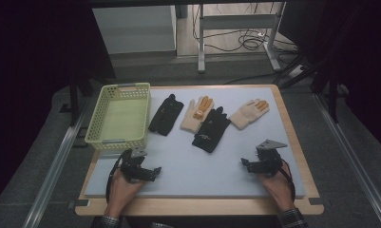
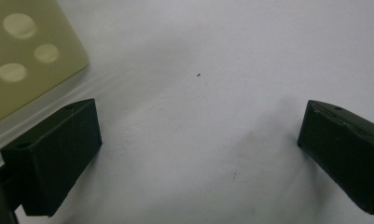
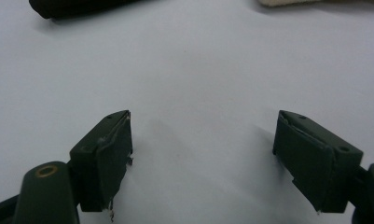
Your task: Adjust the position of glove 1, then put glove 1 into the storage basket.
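Note:
Four gloves lie in a row across the far half of the white mat (image 1: 193, 161): a black glove (image 1: 166, 114), a cream glove with orange fingertips (image 1: 196, 114), a second black glove (image 1: 211, 129) and a second cream glove (image 1: 249, 113). My left gripper (image 1: 155, 172) rests near the mat's front left, open, nothing between its jaws (image 2: 198, 140). My right gripper (image 1: 245, 164) rests at the front right, open and empty (image 3: 201, 144). The right gripper view shows a black glove's edge (image 3: 77, 7) and a cream glove's edge (image 3: 287, 2) at the top.
A pale green perforated basket (image 1: 118, 116) stands empty at the mat's left, just beyond my left gripper; its wall (image 2: 21, 56) appears at the upper left of the left gripper view. The mat lies on a wooden table (image 1: 302, 142).

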`<action>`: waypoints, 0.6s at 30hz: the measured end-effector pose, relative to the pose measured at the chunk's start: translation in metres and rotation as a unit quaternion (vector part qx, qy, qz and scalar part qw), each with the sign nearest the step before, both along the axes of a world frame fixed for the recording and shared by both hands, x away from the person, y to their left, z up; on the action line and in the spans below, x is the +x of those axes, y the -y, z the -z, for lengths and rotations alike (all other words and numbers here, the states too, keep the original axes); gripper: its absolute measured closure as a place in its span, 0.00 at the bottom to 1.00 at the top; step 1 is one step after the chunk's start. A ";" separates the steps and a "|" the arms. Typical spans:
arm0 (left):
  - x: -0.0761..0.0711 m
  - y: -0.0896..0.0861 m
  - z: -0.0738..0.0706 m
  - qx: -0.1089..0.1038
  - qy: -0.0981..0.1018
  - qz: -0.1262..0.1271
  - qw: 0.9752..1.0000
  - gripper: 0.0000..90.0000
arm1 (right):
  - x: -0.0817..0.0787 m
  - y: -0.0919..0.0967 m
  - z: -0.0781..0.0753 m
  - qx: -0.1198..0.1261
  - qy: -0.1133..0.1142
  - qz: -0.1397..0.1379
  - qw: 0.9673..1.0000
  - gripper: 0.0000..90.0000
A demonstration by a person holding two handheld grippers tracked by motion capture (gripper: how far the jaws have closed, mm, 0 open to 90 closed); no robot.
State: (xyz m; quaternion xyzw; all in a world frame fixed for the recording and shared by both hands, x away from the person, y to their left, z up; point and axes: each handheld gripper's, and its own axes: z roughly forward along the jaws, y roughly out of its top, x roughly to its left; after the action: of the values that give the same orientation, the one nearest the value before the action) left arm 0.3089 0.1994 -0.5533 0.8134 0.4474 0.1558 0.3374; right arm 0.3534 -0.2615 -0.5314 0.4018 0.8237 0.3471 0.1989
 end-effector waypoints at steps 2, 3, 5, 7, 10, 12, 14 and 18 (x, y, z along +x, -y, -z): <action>0.000 0.000 0.000 0.000 0.000 0.000 1.000 0.00 | 0.000 0.000 0.000 -0.001 0.000 -0.002 1.000 0.21; 0.000 0.000 0.000 0.000 0.000 0.000 1.000 0.00 | 0.000 0.000 0.000 0.000 -0.001 -0.002 1.000 0.21; 0.000 0.000 0.000 0.000 0.000 0.000 1.000 0.00 | 0.000 0.000 0.000 0.000 -0.001 -0.002 1.000 0.21; 0.000 0.000 0.000 0.000 0.000 0.000 1.000 0.00 | 0.000 0.000 0.000 0.000 -0.001 -0.002 1.000 0.21; 0.000 0.000 0.000 0.000 0.000 0.000 1.000 0.00 | 0.000 0.000 0.000 0.000 -0.002 -0.001 1.000 0.21; 0.000 0.000 0.000 -0.001 0.000 0.000 1.000 0.00 | 0.000 0.000 0.000 0.000 -0.003 -0.001 1.000 0.21; 0.000 0.000 0.000 -0.001 0.000 0.000 1.000 0.00 | 0.000 0.000 0.000 0.000 -0.003 -0.001 1.000 0.21; 0.000 0.000 0.000 -0.001 0.000 0.000 1.000 0.00 | 0.001 0.000 0.000 0.000 -0.003 -0.002 1.000 0.21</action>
State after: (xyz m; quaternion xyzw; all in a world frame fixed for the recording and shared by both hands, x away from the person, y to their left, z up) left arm 0.3089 0.1995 -0.5534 0.8132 0.4475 0.1555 0.3381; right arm 0.3540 -0.2616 -0.5314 0.4013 0.8250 0.3461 0.1964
